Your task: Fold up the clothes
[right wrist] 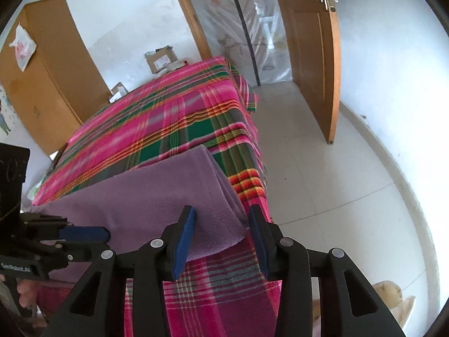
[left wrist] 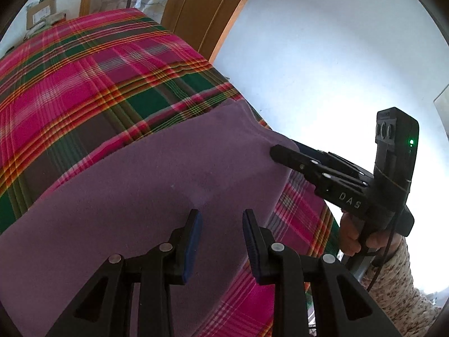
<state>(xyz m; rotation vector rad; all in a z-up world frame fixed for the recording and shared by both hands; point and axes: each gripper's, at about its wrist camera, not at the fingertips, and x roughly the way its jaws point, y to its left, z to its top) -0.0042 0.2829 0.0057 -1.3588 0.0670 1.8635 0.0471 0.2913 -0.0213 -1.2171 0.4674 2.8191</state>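
Though it lies folded flat at the near corner of the bed (right wrist: 179, 118), the purple cloth (left wrist: 157, 185) looks soft, light and limp, best pinched at a corner or along its layered edge. Both grippers, left (left wrist: 221, 241) and right (right wrist: 221, 238), stand released, holding nothing; the only containers are cardboard boxes (right wrist: 161, 59) by the far wall, contents unclear.

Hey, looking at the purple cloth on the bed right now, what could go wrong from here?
1. The folded purple cloth lies at the corner of the plaid bedspread, beside the floor; a nudge could drag it off.
2. The right gripper stands open over the cloth's corner with stacked layers alongside; closing here might catch only some, spoiling the fold.
3. The left gripper is also open, so nothing pins the cloth.
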